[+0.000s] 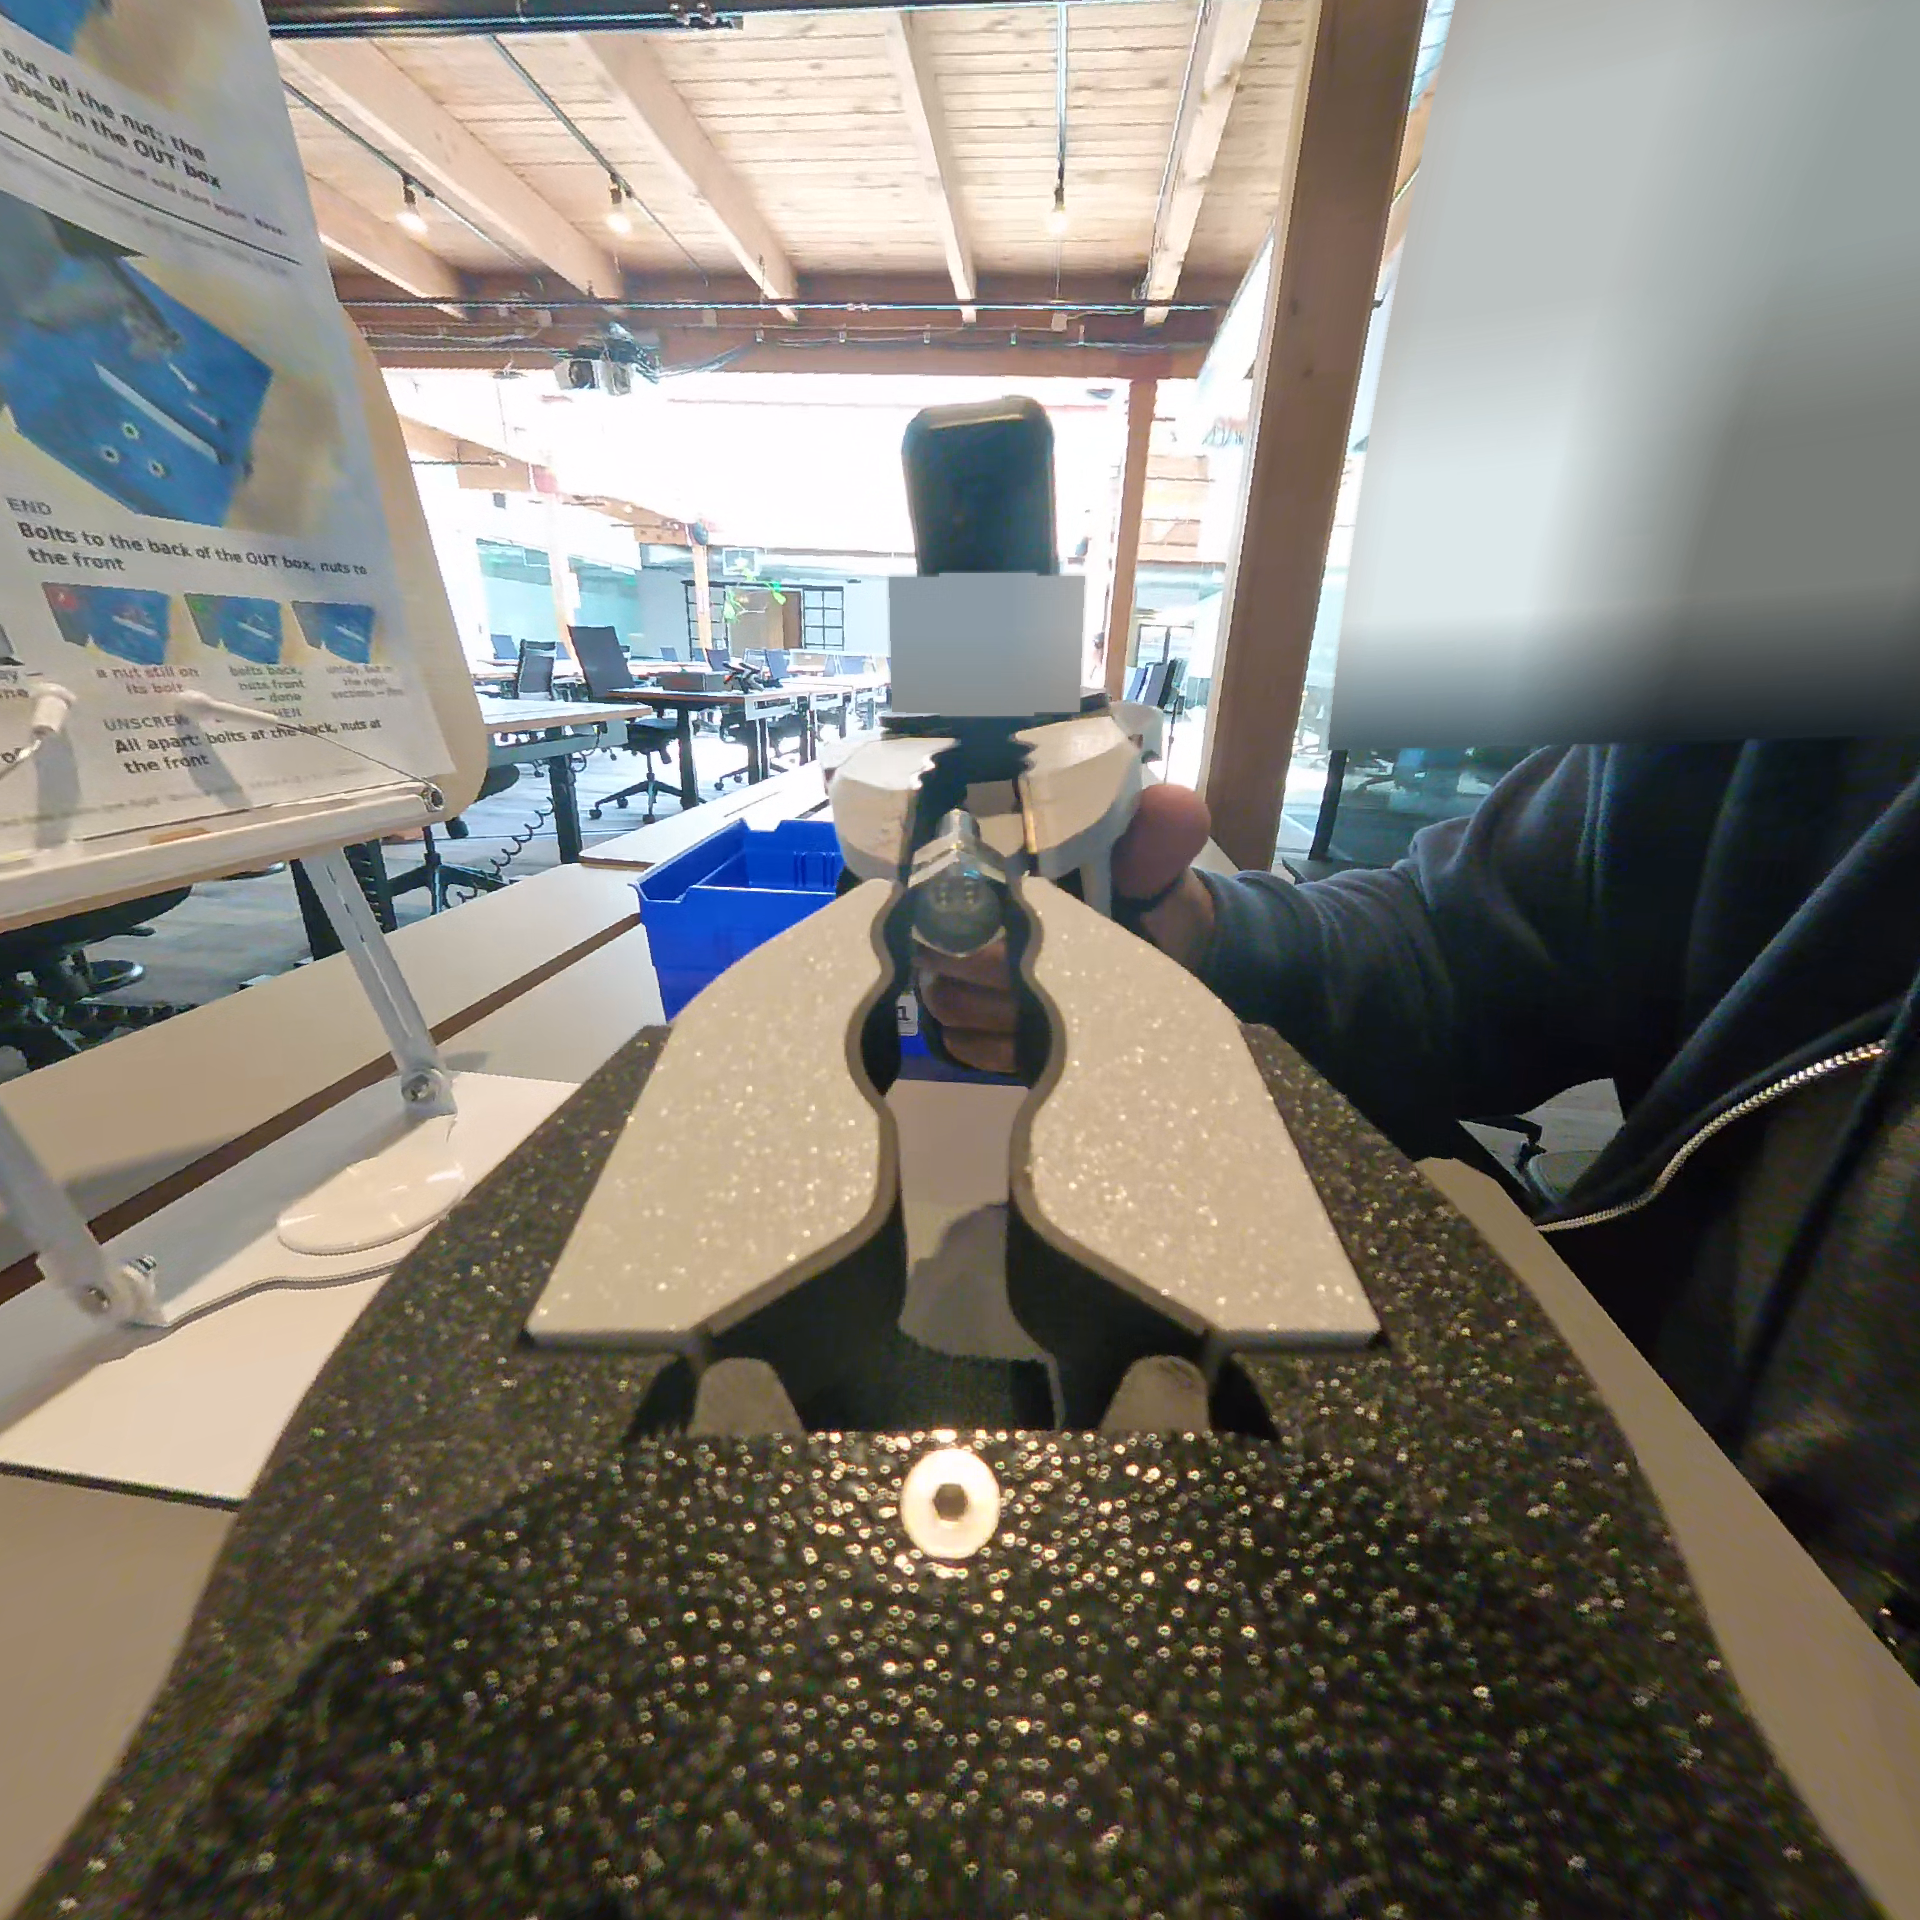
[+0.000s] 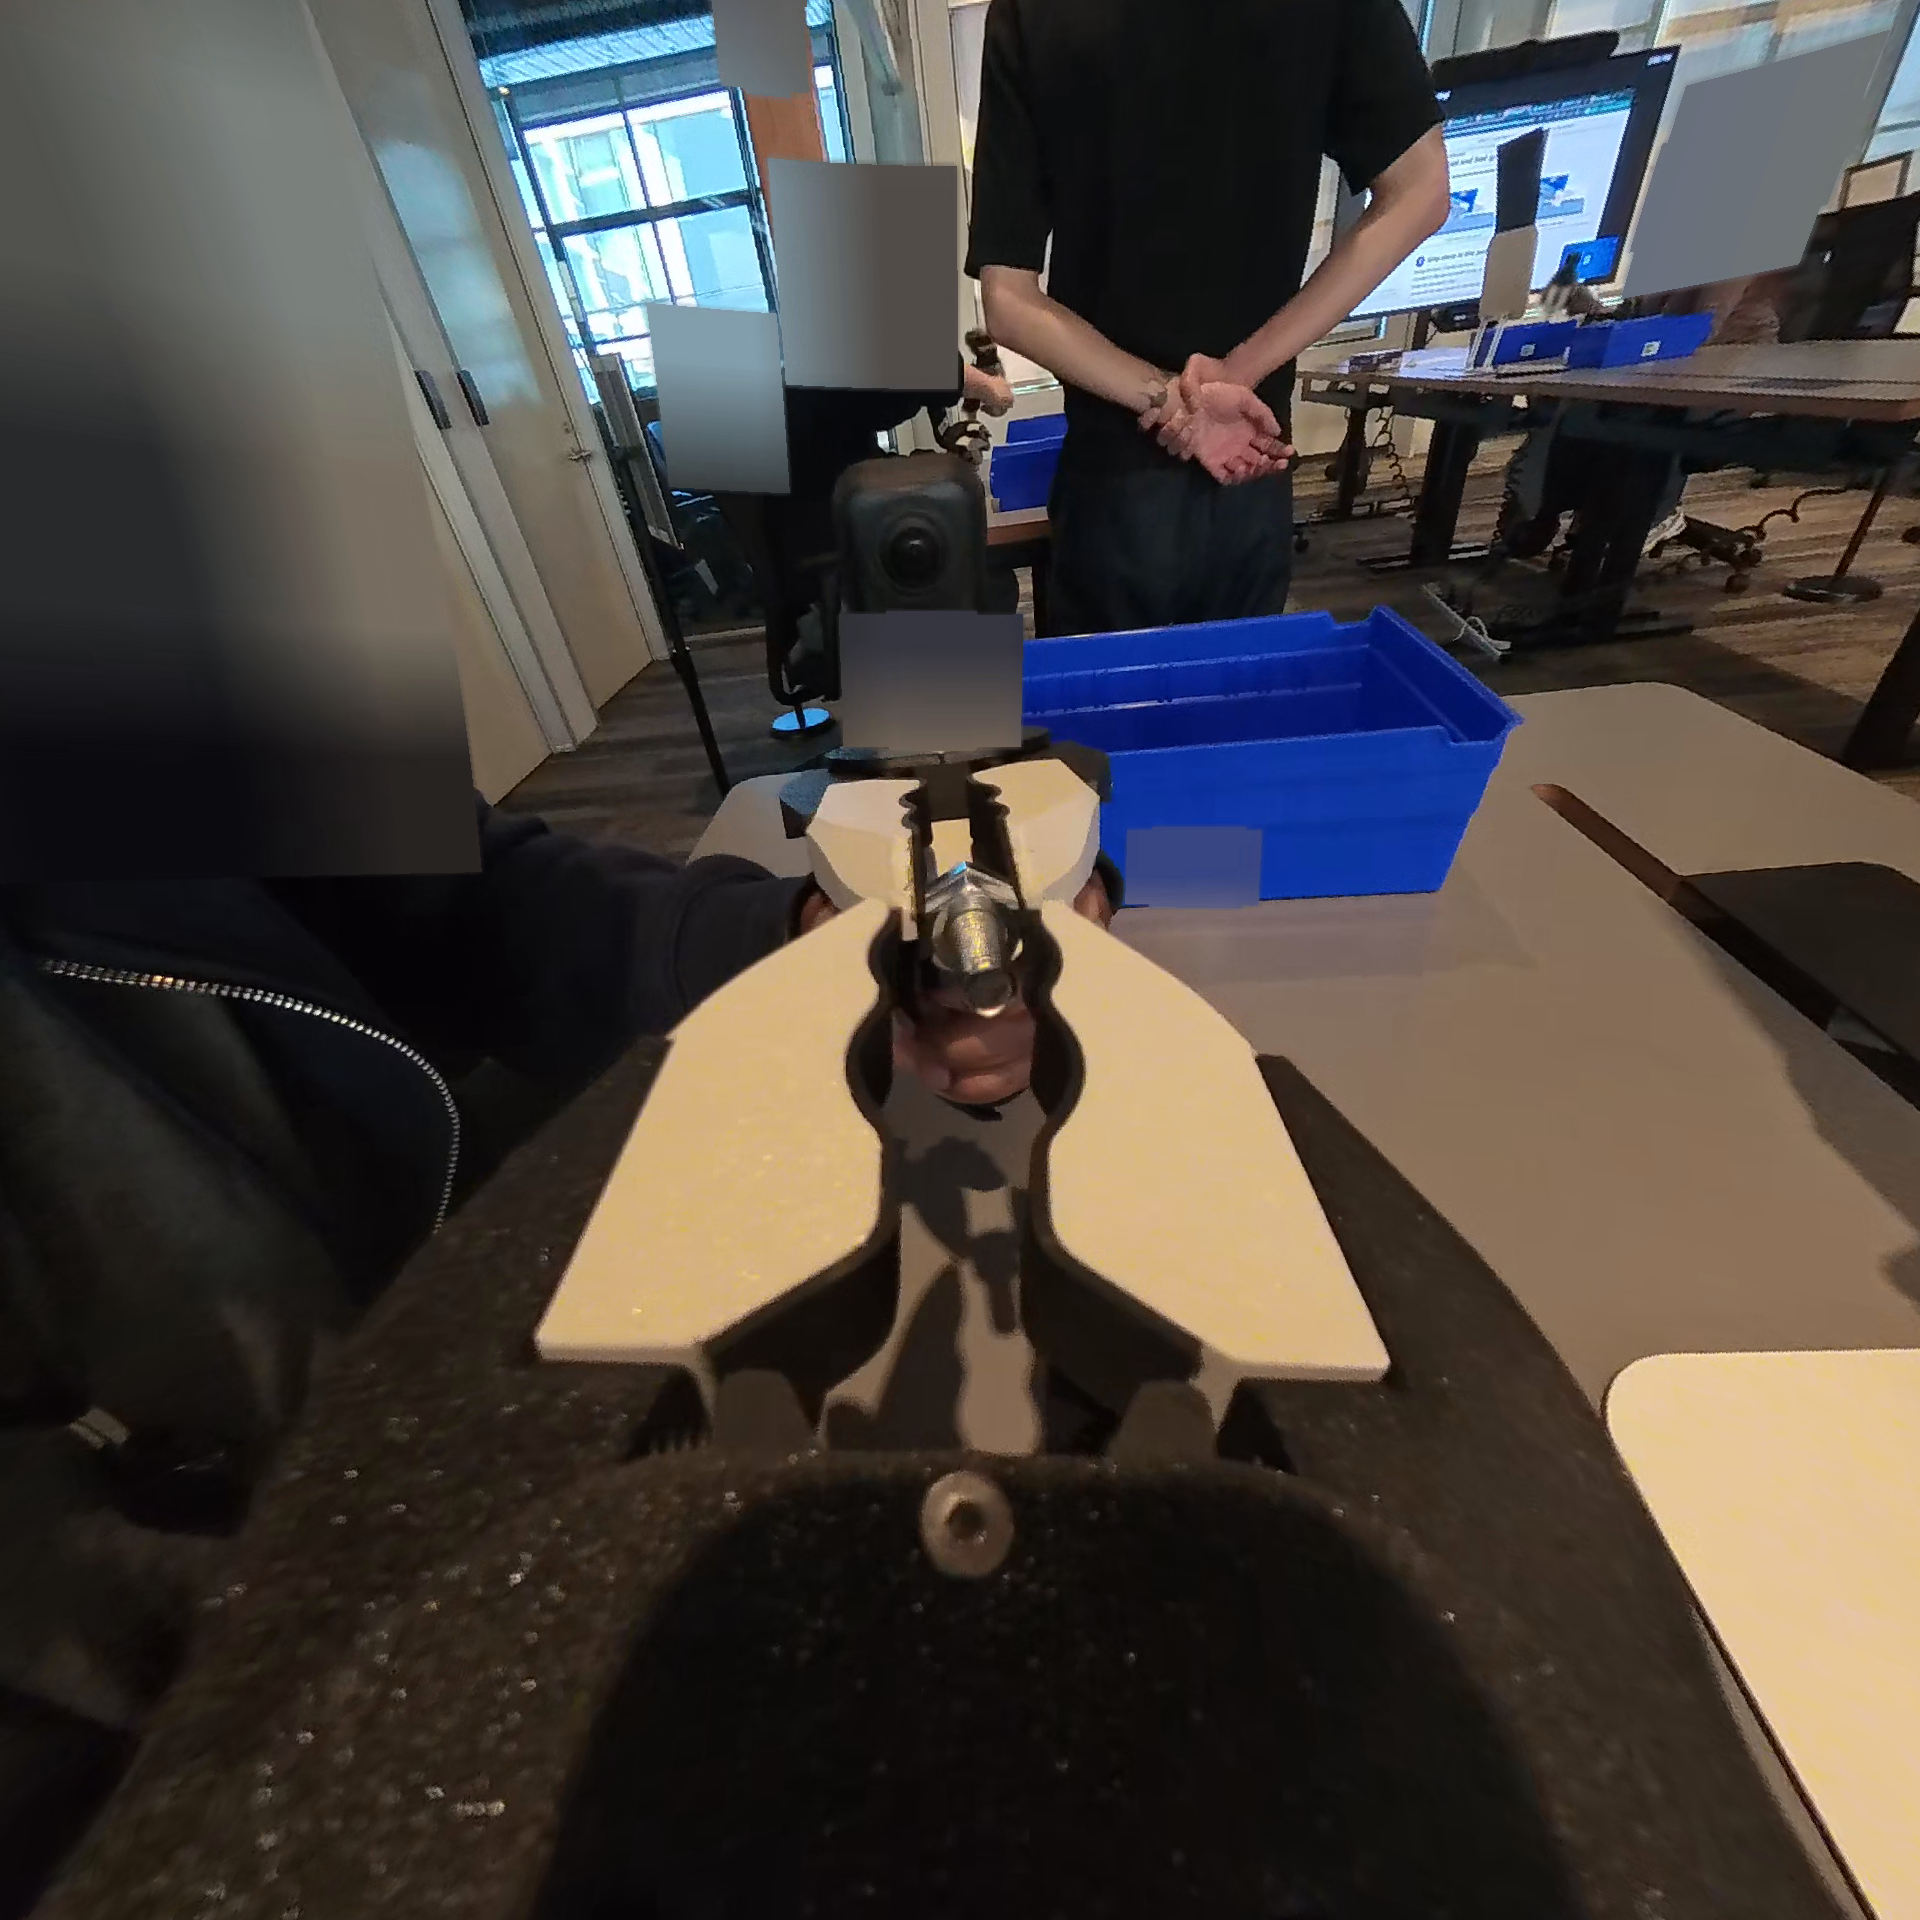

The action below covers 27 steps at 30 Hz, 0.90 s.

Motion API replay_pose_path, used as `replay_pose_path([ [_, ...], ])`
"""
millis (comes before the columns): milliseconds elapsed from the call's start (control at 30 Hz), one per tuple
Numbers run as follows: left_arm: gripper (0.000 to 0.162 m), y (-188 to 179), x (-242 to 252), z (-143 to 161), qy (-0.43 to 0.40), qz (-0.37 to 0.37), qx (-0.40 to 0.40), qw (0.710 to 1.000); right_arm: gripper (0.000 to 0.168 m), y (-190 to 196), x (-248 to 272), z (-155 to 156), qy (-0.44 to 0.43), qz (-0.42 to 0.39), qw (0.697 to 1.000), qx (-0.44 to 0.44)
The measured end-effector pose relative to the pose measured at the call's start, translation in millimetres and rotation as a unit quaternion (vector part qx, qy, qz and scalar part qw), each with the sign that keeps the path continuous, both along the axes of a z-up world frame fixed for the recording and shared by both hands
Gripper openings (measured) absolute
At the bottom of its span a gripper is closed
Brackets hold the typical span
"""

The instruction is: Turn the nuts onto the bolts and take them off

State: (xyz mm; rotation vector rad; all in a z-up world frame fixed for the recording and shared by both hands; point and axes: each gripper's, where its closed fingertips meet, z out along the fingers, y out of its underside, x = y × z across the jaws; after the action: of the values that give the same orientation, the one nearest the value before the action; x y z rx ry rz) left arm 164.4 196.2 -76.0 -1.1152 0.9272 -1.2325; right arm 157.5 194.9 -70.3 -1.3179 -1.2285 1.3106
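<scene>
The two grippers face each other tip to tip above the table. My left gripper (image 1: 956, 914) is shut on the head of a silver bolt (image 1: 954, 923). My right gripper (image 1: 971, 831) is opposite, shut on the hex nut (image 1: 958, 844) that sits on that bolt. In the right wrist view my right gripper (image 2: 966, 920) has the nut (image 2: 961, 896) at its tips. The bolt's threaded end (image 2: 979, 966) pokes through toward the camera between the fingers. The left gripper (image 2: 956, 868) is just behind the nut. A hand holds each gripper's handle.
A blue bin (image 2: 1299, 790) stands on the grey table (image 2: 1507, 1039) behind the grippers; it also shows in the left wrist view (image 1: 727, 914). An instruction sheet on a white stand (image 1: 187, 468) is at the left. A person (image 2: 1174, 312) stands beyond the table. A white sheet (image 2: 1787, 1558) lies near right. Only a small space, under 4 cm, lies between the two pairs of fingers.
</scene>
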Motion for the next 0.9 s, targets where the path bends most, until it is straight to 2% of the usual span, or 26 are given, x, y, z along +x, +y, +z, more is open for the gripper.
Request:
replay_pose_path([
  [167, 0.016, -2, 2, -1, 0.004, -0.010, -0.001, 1.000, 0.017, 0, -1, -2, -0.006, -0.001, 1.000, 0.010],
  [300, 0.016, -3, 3, -3, -0.005, -0.036, -0.031, 0.999, 0.016, -1, 0, -4, -0.022, -0.009, 0.998, 0.058],
  [433, 0.017, -6, 6, -7, -0.024, -0.099, -0.104, 0.989, 0.016, -4, 3, -9, -0.053, -0.023, 0.982, 0.178],
  [567, 0.017, -10, 11, -13, -0.045, -0.164, -0.178, 0.969, 0.017, -8, 8, -16, -0.082, -0.044, 0.932, 0.350],
  [633, 0.016, -7, 11, -14, -0.054, -0.169, -0.198, 0.964, 0.017, -6, 9, -17, -0.088, -0.061, 0.914, 0.391],
  [667, 0.016, -6, 11, -14, -0.055, -0.163, -0.193, 0.966, 0.021, -5, 8, -18, -0.086, -0.064, 0.916, 0.386],
  [700, 0.016, -5, 9, -13, -0.054, -0.151, -0.180, 0.971, 0.032, -3, 8, -18, -0.082, -0.064, 0.926, 0.362],
  [800, 0.017, -3, 4, -5, -0.043, -0.097, -0.108, 0.988, 0.059, 6, 6, -12, -0.054, -0.059, 0.971, 0.226],
  [900, 0.016, -1, 0, -2, -0.011, -0.037, -0.039, 0.998, 0.055, 9, 5, -5, -0.007, -0.036, 0.996, 0.085],
])
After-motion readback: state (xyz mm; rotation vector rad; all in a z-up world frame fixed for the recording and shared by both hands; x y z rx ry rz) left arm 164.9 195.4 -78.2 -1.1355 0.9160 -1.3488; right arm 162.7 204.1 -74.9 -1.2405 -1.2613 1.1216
